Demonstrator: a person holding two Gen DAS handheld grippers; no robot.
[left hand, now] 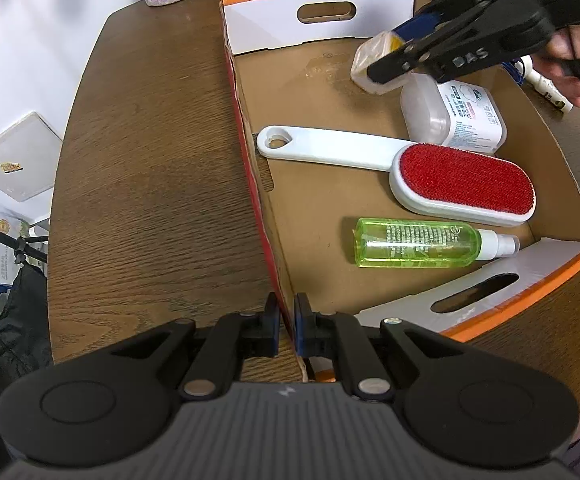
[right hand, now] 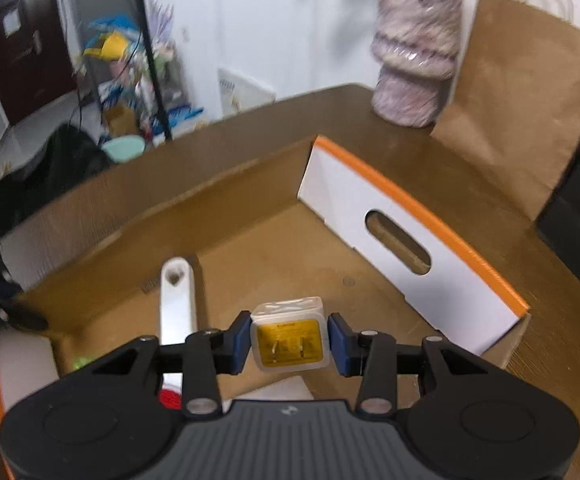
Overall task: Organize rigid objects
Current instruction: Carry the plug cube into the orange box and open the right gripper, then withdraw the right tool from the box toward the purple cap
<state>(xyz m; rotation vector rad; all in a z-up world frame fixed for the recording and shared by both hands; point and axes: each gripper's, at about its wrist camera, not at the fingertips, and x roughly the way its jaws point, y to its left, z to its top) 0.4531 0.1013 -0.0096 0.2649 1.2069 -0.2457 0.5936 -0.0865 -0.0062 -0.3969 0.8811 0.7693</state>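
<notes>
Plug block (left hand: 371, 66), small and white with a yellow face, up in the upper right of the left wrist view, pinched by the right tool (left hand: 385, 62) over the far end of the cardboard box (left hand: 250, 152). Below it in the box: a white tub (left hand: 453, 116), a lint brush (left hand: 461, 182) with a red pad and long white handle, and a green spray bottle (left hand: 417, 242) near the lower right. At the bottom middle, left tool (left hand: 286, 320) clamped shut on the thin side wall of the box, one pad inside and one pad outside. Brown wooden counter (left hand: 150, 160) all around.

Now the right wrist view. Plug block (right hand: 288, 334) in the middle, low in the frame, squeezed between the two blue pads (right hand: 242, 340) of the right tool (right hand: 288, 340), yellow face with two metal prongs turned toward the camera. White brush handle (right hand: 178, 300) at lower left, white end wall of the box with its handle hole at right. Picture a bit blurry.

Likely light, hard and stiff, so no squashing. Clear wrap around it looks smooth, maybe slippery. Best hold: the two flat sides, as now, away from the prongs. Probably fine to set down gently on the bare box floor.
</notes>
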